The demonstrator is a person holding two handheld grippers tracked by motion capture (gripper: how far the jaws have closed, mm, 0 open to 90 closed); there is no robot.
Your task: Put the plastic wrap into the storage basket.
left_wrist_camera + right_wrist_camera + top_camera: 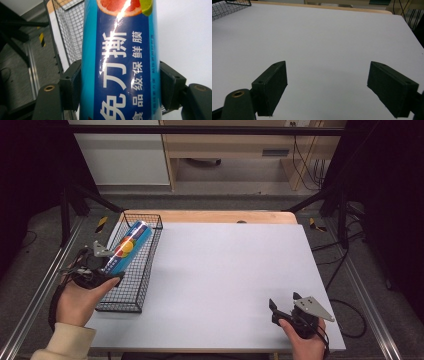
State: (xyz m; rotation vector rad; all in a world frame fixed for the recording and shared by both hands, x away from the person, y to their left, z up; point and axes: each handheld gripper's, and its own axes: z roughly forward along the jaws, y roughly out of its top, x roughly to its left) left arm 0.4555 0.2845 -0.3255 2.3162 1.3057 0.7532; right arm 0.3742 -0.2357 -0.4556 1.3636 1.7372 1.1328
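Left gripper [102,272], at eight o'clock on the table [230,285], pinches the near end of a blue cling-film roll [127,246]; in the left gripper view both pads press its sides [120,75]. Right gripper [277,312], at five o'clock, stands spread over bare white surface with nothing between its jaws. Farther out, the roll slants up over the black wire basket [150,265] at ten o'clock, its far end raised near the basket's far wall. Judgement: transfer is well advanced; the roll is above the basket but not yet laid down or released. Lowering and letting go remain.
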